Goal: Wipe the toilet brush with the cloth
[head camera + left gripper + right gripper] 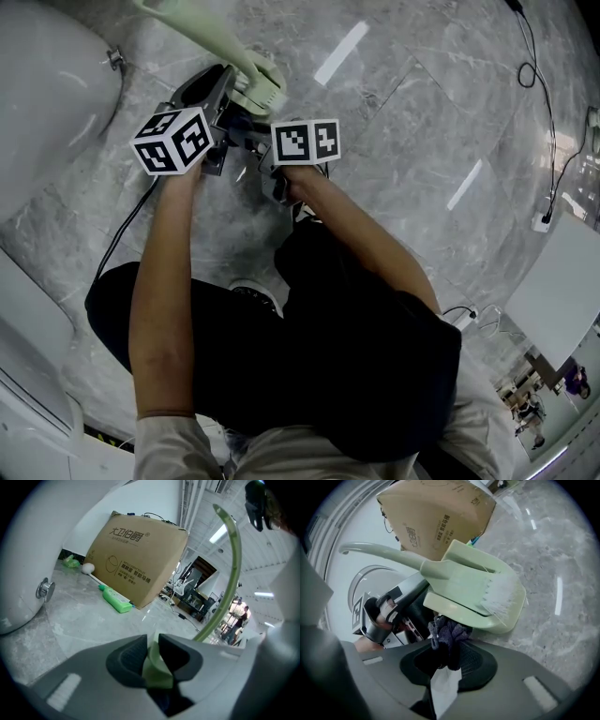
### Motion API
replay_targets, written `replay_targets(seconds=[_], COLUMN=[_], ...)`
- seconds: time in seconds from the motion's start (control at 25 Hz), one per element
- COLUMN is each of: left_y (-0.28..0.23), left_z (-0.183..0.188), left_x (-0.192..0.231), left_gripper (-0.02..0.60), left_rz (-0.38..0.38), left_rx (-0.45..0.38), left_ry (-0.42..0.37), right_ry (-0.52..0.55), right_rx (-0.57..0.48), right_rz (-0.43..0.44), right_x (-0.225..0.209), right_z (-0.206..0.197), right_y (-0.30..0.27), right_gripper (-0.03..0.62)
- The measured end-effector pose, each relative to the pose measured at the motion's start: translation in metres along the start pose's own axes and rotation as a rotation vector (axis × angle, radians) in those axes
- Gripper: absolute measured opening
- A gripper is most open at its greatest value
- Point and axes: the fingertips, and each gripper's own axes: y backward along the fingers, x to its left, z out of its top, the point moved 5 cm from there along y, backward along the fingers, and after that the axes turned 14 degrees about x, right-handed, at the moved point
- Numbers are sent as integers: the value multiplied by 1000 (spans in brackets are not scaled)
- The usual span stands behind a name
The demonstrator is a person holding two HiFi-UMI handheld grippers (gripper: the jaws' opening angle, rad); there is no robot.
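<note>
Grey veined marble floor (422,112) fills the head view. A white toilet (47,103) curves in at 10 o'clock. The person crouches over the floor, with both forearms reaching up toward 12 o'clock of that view.

In the left gripper view a tilted cardboard box (136,559) stands on the floor at about 11 o'clock.

The pale green toilet brush (473,588) is held off the floor at 11 o'clock in the head view, between the toilet and the two grippers. Its long handle runs away toward the frame's top edge. In the right gripper view its flat head sits at centre, with white bristles spread toward 3 o'clock and the handle stretching to 10 o'clock.

The left gripper (151,644) has its jaws clamped on a pale green part of the brush, and the curved handle rises from there toward 1 o'clock in its own view.

The right gripper (447,653), just beside the left one, has its jaws closed on a bunched dark purple cloth (450,637). A white tag hangs from the cloth at 6 o'clock. The top of the bunch meets the lower edge of the brush head.

A green bottle (115,601) lies on the floor at the foot of the box, at 10 o'clock in the left gripper view.
</note>
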Motion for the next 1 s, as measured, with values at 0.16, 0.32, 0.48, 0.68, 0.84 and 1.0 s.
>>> replay_targets(seconds=[0.16,0.32,0.48,0.68,0.84,1.0], left_y=[0,0,0,0,0,0], left_z=[0,0,0,0,0,0], left_x=[-1,0,-1,-1,-1,-1], left_gripper=[0,0,0,0,0,0], left_rz=[7,7,8,6,9,8], left_rx=[1,5,10,10,8,8], left_ry=[-11,-19,-27,-32,-29,-30], right_ry=[65,136,177,216,256,285], right_rx=[-7,-16,-13,-10,0,6], right_rz=[-21,-34,-53,-71,-75,-81], right_x=[9,20,25,26,29,32], right_z=[5,10,11,9,7,6], right_y=[1,4,9,18,25,31], right_gripper=[80,81,81,81,81,81])
